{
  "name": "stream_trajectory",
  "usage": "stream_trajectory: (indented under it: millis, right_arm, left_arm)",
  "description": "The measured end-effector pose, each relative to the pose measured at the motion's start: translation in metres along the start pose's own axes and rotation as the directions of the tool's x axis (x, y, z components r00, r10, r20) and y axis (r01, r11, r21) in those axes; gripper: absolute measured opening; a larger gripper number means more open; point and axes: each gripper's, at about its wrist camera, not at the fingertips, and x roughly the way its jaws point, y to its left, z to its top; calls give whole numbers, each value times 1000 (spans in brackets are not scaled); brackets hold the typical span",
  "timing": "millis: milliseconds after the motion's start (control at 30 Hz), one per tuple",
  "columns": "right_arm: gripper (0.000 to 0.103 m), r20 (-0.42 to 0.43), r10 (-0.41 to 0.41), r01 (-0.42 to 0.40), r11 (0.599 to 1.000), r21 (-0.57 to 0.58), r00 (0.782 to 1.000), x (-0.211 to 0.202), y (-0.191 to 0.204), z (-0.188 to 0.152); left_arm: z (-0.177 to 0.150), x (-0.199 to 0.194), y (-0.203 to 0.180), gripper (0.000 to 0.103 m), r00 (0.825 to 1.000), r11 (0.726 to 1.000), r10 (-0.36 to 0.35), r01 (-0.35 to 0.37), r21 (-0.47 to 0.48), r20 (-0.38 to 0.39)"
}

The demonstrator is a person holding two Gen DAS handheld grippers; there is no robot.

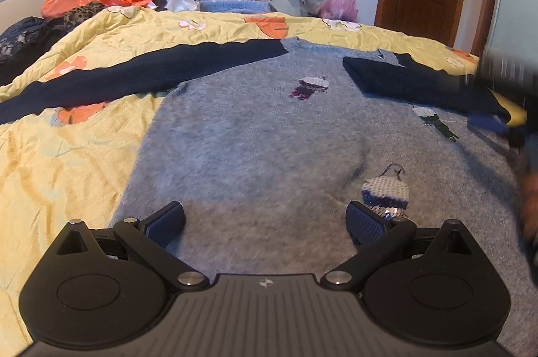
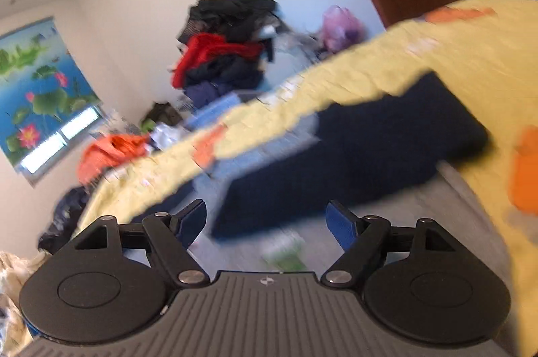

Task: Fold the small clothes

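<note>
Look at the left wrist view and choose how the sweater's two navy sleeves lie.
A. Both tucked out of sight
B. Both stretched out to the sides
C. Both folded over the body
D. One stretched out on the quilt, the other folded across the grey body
D: the left navy sleeve stretches across the yellow quilt, while the other navy sleeve lies folded over the grey sweater.

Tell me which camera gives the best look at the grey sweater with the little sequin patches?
The left wrist view: the grey sweater lies spread and sharp on the yellow quilt, one navy sleeve stretched out, the other folded in. The right wrist view is tilted and motion-blurred, showing mostly the folded sleeve and a grey strip.
</note>
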Motion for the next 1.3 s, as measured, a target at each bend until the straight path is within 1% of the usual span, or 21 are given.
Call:
stream_trajectory:
  millis: [67, 100, 167, 233, 300, 367, 400, 467, 500, 567, 600, 633, 700, 733, 800, 900, 967, 1033, 1133, 1200, 1300]
  right_arm:
    - [84, -28, -48, 48, 999, -12, 998, 3, -7, -9]
    - [102, -11, -26, 26, 1000, -2, 1000, 2, -9, -8]
    - [102, 2, -66, 66, 998, -4, 998, 10, -8, -10]
    - [103, -4, -90, 90, 995, -30, 996, 12, -6, -12]
    - [103, -9, -98, 97, 994, -41, 995, 13, -5, -13]
    - [103, -4, -83, 83, 996, -24, 997, 11, -9, -13]
    - [103, 1, -72, 72, 997, -9, 997, 9, -12, -13]
    - [103, 6, -54, 54, 998, 12, 999, 7, -16, -12]
    - [103, 6, -51, 51, 999, 14, 999, 7, -17, -12]
    - [103, 6, -50, 50, 999, 11, 999, 7, -17, -12]
    - [103, 7, -49, 49, 999, 10, 999, 7, -17, -12]
    - [103, 7, -48, 48, 999, 11, 999, 7, -17, -12]
    - [103, 9, -44, 44, 999, 15, 999, 7, -17, -12]
    - [103, 9, -42, 42, 999, 17, 999, 8, -18, -12]
    - [103, 9, -42, 42, 999, 17, 999, 8, -18, -12]
    - [103, 10, -40, 40, 999, 19, 999, 8, -18, -13]
    - [103, 11, -40, 39, 999, 20, 999, 9, -19, -13]
    - [103, 10, -41, 41, 999, 19, 999, 9, -19, -13]
    - [103, 10, -43, 43, 999, 16, 999, 10, -18, -13]
    - [103, 10, -43, 43, 999, 16, 999, 10, -18, -14]
    - [103, 11, -37, 37, 999, 22, 999, 9, -19, -13]
  left_arm:
    - [22, 8, -3, 103, 998, 998, -54, 53, -28, -43]
    - [36, 15, -3, 103, 992, 993, -106, 101, -67, -68]
    - [68, 34, -3, 103, 965, 960, -240, 219, -176, -110]
    - [99, 60, -3, 103, 925, 904, -358, 310, -294, -126]
    - [124, 87, -7, 103, 912, 869, -394, 329, -369, -115]
    - [143, 113, -16, 103, 904, 853, -409, 331, -402, -123]
    - [150, 126, -23, 103, 893, 847, -427, 339, -410, -142]
    - [159, 147, -43, 103, 873, 853, -446, 348, -390, -196]
    - [162, 155, -55, 103, 872, 869, -436, 344, -357, -221]
    - [164, 161, -77, 102, 897, 912, -377, 316, -260, -231]
    - [164, 161, -86, 96, 911, 929, -348, 304, -210, -221]
    - [164, 161, -94, 85, 920, 942, -324, 291, -169, -219]
    - [165, 161, -108, 15, 947, 973, -231, 221, -70, -221]
    - [166, 162, -112, 11, 953, 980, -200, 197, -38, -226]
    - [170, 156, -111, 8, 960, 982, -191, 189, -26, -203]
    - [179, 133, -101, 8, 977, 983, -185, 185, -11, -101]
    - [181, 123, -90, 7, 988, 989, -148, 147, -21, -52]
    - [175, 127, -80, 7, 994, 996, -90, 90, -6, -60]
    - [154, 148, -70, 7, 987, 999, -31, 37, 31, -158]
    - [143, 146, -73, 7, 995, 995, -18, 27, 97, -94]
    - [141, 140, -85, 7, 996, 984, 37, -22, 176, -83]
